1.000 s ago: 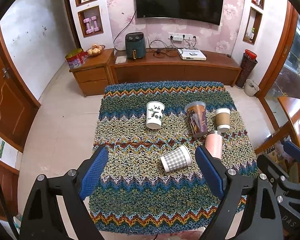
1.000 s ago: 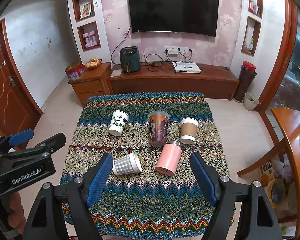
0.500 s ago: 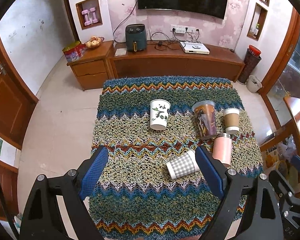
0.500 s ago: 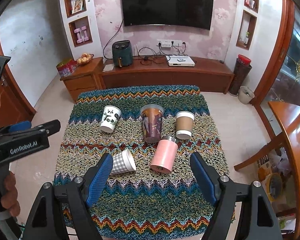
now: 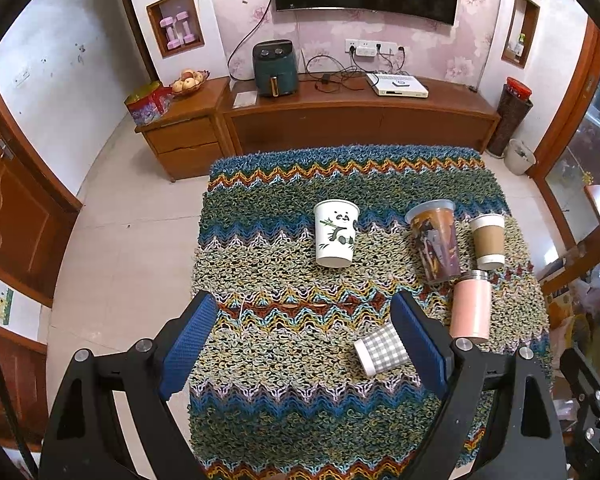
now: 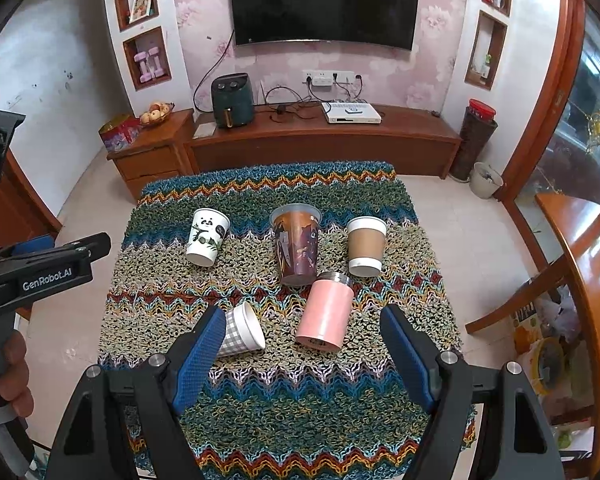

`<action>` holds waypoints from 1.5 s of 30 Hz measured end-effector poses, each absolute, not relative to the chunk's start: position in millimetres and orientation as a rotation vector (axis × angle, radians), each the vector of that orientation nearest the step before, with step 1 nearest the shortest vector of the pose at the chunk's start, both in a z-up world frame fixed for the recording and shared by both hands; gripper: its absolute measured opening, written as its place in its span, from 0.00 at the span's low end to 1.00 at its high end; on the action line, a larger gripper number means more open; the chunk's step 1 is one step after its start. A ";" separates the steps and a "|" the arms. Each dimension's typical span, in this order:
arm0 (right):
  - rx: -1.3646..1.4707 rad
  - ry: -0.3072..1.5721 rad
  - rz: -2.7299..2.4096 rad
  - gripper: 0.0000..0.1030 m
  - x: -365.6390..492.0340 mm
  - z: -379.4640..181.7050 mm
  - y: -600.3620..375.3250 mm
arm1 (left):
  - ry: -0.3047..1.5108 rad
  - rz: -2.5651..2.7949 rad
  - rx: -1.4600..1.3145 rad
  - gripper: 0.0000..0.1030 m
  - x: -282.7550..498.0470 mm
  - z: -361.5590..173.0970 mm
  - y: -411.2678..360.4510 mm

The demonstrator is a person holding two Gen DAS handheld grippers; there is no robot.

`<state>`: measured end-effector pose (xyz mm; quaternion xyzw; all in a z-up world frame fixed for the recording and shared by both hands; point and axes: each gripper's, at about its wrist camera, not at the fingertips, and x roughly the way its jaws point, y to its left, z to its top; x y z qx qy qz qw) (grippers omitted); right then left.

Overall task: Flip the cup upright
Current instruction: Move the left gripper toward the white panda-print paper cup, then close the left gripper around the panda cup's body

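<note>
Both claws have drifted back, gaping empty above the surface point(image 6: 260, 408); approach stage, next straddle the toppled checked cup point(image 6: 242, 330) near-left

1. Woven zigzag-striped table cloth point(image 6: 284, 408): bands of blue, green, orange, red and cream.
2. Small paper cup lying on its side point(image 6: 240, 334): grey-and-white gingham check, white rim.
3. Cylindrical tumbler point(image 6: 323, 314): plain pink, silver band.
4. White paper cup point(image 5: 336, 233): black panda print with green bamboo.
5. Lidded paper coffee cup point(image 6: 365, 246): brown sleeve, white ends.
6. Tall clear plastic cup point(image 6: 297, 243): brown and purple artwork.
7. Gripper finger pads point(image 5: 188, 340): textured blue on black frames.
</note>
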<state>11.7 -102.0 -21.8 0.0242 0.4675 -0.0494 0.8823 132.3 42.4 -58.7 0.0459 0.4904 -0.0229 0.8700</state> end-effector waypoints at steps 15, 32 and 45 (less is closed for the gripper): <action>0.076 1.030 -0.129 0.78 22.2 -52.3 -100.3 | 1.034 -0.064 0.175 0.89 177.3 -93.9 35.7; 0.131 1.103 -0.183 0.78 26.1 -93.5 -110.6 | 1.244 -0.139 0.139 0.92 287.8 -203.7 17.8; 0.163 1.141 -0.187 0.78 29.3 -115.3 -112.1 | 1.322 -0.127 0.186 0.92 324.3 -249.2 -1.1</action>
